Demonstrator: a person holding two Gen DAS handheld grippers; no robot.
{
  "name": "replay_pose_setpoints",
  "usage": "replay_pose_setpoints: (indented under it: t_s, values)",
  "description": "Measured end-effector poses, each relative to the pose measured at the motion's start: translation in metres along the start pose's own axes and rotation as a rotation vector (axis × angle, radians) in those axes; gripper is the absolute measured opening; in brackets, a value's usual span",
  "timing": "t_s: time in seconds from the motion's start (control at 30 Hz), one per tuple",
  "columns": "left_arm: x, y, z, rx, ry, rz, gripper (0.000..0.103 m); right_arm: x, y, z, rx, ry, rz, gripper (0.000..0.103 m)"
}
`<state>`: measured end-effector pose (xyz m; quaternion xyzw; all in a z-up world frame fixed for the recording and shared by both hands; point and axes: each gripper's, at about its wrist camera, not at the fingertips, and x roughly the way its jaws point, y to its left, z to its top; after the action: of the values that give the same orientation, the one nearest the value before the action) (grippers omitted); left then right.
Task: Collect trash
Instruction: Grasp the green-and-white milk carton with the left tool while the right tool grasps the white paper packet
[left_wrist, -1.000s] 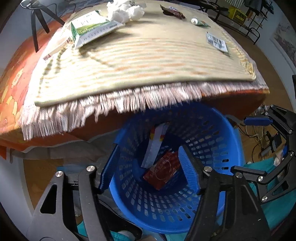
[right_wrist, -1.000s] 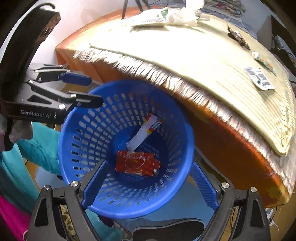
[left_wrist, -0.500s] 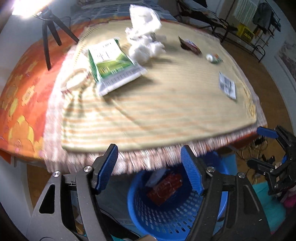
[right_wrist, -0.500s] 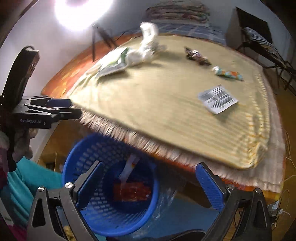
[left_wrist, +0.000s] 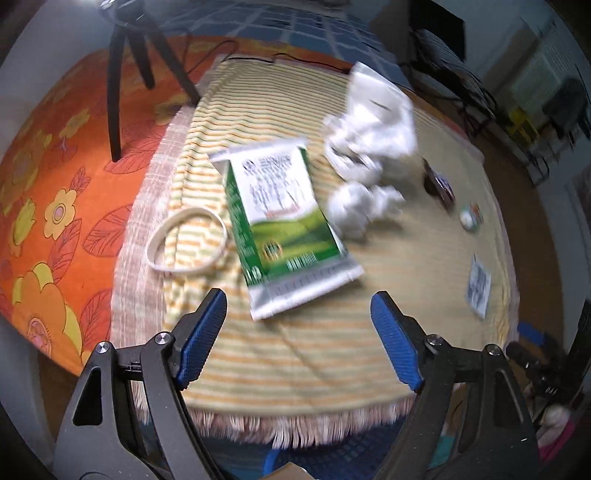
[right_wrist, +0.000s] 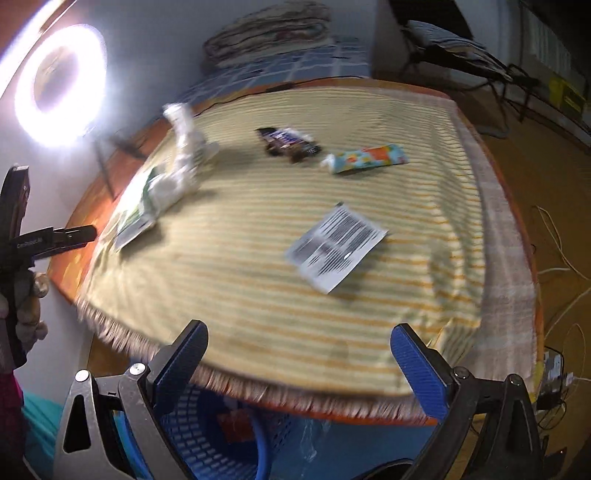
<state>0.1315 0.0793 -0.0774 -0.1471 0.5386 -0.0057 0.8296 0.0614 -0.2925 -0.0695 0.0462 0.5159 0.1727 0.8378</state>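
Both grippers had lifted away from the blue basket (right_wrist: 221, 435) and now looked down over the striped mat (left_wrist: 295, 362) on the orange flowered cloth (left_wrist: 55, 192). Left gripper (left_wrist: 297, 332): jaws had just been opening, stood spread, nothing between them, above the mat's fringed near edge. Right gripper (right_wrist: 299, 362): jaws had just widened, spread and empty, over the same edge. Basket sat below that edge, a red wrapper (right_wrist: 236, 424) inside. Trash left on the mat: green-and-white milk pouch (left_wrist: 284, 225) beside a white ring (left_wrist: 188, 240) near the left edge; crumpled tissues (left_wrist: 365, 147) behind the pouch; dark candy wrapper (right_wrist: 288, 142) and small tube (right_wrist: 365, 158) toward the far side; barcode label (right_wrist: 336, 247) nearer the right edge.
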Motion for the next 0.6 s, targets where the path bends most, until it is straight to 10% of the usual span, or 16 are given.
replay_pose_setpoints:
  t_s: [0.6]
  values:
    - [0.053, 0.023, 0.064, -0.159, 0.044, 0.013, 0.083, 0.071, -0.033, 0.04, 0.26, 0.127, 0.002, 0.091]
